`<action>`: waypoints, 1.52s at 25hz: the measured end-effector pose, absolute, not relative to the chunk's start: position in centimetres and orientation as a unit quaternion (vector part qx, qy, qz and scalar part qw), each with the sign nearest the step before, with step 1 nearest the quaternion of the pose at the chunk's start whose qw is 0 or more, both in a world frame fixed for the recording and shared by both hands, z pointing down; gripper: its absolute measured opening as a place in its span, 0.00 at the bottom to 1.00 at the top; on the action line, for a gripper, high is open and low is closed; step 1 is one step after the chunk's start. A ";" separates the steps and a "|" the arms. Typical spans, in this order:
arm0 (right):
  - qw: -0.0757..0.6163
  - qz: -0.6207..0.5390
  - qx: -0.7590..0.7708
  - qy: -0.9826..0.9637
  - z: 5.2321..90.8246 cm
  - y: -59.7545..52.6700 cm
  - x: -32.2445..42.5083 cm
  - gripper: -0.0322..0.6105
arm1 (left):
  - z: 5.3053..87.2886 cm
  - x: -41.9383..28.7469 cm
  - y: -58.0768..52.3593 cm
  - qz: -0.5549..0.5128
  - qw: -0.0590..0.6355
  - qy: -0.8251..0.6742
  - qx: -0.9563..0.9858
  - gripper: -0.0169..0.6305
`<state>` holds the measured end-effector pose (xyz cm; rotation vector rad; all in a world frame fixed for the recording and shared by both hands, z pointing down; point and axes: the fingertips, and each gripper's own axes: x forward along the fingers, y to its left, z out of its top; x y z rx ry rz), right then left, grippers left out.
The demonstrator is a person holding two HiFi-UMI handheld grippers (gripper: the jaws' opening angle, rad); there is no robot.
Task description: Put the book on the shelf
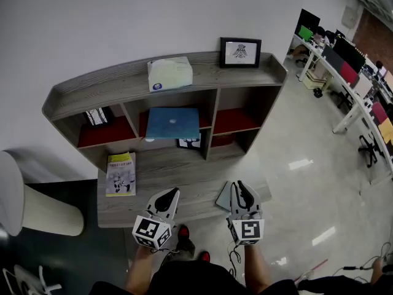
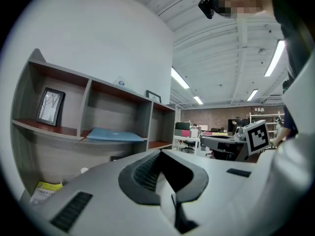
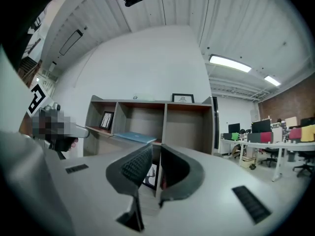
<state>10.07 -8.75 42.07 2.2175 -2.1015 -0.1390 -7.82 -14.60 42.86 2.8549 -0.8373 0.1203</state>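
Shelf [image 1: 123, 82] of grey wood fills the wall at my twelve o'clock, a blue slab [image 1: 173, 123] jutting from its middle bay. The thin grey book [image 1: 222, 196] is at the five o'clock corner of the low ledge, tipped up on edge. I judge it light, stiff-covered and slick, apt to pivot, so I'd hold deep, near the spine. My right gripper [image 1: 241, 188] is clamped on its edge. My left gripper [image 1: 170, 195], at nine o'clock of it, is pinched closed on nothing.
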 end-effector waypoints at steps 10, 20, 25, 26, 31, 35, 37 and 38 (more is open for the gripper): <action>0.058 -0.036 0.748 -0.660 43.5 0.7 11.4 0.11 | 42.9 -5.0 -6.3 0.050 0.070 -0.252 0.964 0.03; 0.059 -0.028 0.759 -0.648 44.9 7.4 12.3 0.10 | 42.8 -2.6 -0.7 0.061 0.061 -0.225 0.971 0.03; 0.068 -0.030 0.764 -0.641 45.4 9.4 12.6 0.10 | 43.1 -1.3 1.0 0.066 0.058 -0.206 0.975 0.03; 0.071 -0.030 0.766 -0.638 45.5 9.7 12.6 0.10 | 43.2 -1.1 1.2 0.069 0.058 -0.201 0.975 0.03; 0.077 -0.019 0.779 -0.622 46.5 10.8 13.3 0.10 | 44.3 0.0 1.8 0.086 0.064 -0.178 0.978 0.03; 0.089 0.002 0.789 -0.608 48.3 10.9 14.0 0.10 | 46.1 1.2 1.6 0.104 0.073 -0.160 0.979 0.03; 0.096 0.010 0.791 -0.605 49.5 10.8 14.0 0.10 | 47.2 1.8 1.5 0.112 0.076 -0.152 0.979 0.03; 0.099 0.015 0.792 -0.603 50.1 10.8 14.1 0.10 | 47.8 2.0 1.4 0.115 0.077 -0.148 0.979 0.03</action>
